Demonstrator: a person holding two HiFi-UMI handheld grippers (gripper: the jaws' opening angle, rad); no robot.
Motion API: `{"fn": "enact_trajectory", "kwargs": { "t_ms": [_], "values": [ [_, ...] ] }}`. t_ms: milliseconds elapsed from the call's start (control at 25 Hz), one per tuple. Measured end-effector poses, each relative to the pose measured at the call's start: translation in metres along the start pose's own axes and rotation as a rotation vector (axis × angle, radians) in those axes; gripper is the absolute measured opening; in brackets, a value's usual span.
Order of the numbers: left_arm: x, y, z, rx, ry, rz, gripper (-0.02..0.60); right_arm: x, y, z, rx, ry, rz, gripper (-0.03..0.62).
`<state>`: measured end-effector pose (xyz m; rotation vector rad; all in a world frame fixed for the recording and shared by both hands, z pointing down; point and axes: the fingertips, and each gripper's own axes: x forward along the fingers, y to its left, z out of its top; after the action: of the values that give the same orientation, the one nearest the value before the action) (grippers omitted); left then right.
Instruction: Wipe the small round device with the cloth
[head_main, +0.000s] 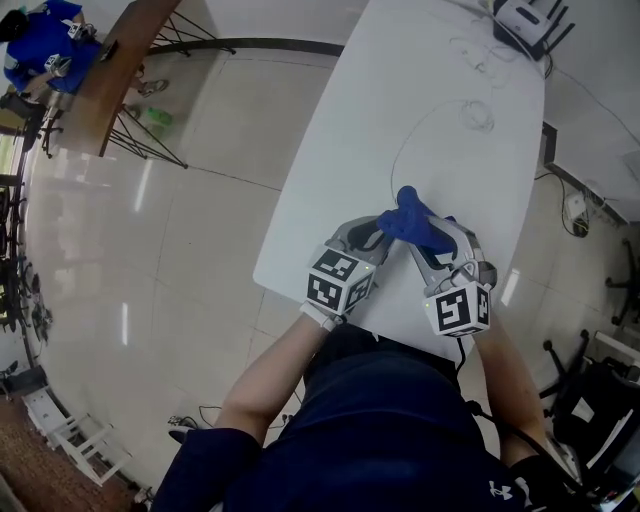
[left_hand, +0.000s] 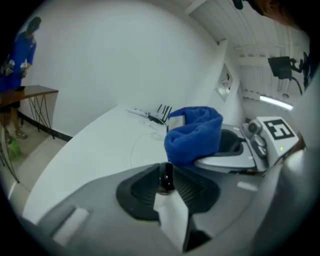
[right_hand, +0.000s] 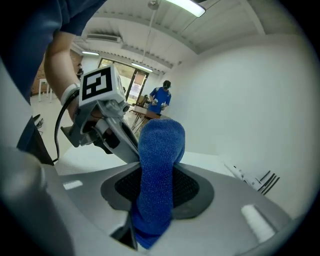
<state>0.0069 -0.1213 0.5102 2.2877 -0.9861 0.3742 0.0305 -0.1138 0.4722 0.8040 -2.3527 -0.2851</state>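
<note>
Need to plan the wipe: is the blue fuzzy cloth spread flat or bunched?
Bunched: the blue fuzzy cloth stands as a rolled wad, clamped between the right gripper's jaws.

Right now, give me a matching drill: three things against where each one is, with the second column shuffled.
1 cloth
2 small round device
3 router

A far end of the table
B in the left gripper
C in the right gripper

Pairs: 1-C; 2-B; 3-A.
</note>
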Motion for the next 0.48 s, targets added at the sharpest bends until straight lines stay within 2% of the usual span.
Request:
{"fn": "enact_trajectory", "kwargs": {
  "t_ms": [80, 160, 320, 480],
  "values": [
    [0.002, 0.001, -0.004, 0.002, 0.01, 0.008, 0.081, 0.005, -0.004, -0.009, 0.015, 0.011, -0.016, 0.15],
    [0.004, 0.0, -0.007, 0.01, 0.025, 0.011, 0.081, 0.007, -0.016, -0.017, 0.106, 0.013, -0.035, 0.15],
    [0.006, -0.001, -0.013, 0.018, 0.048, 0.014, 0.081, 0.013, -0.035, -0.051, 0.45, 0.017, -0.011, 0.15],
    [0.008, -0.001, -0.017, 0.004, 0.054, 0.009, 0.086, 0.025, -0.036, -0.09, 0.775, 0.054, 0.072, 0.15]
  ]
}}
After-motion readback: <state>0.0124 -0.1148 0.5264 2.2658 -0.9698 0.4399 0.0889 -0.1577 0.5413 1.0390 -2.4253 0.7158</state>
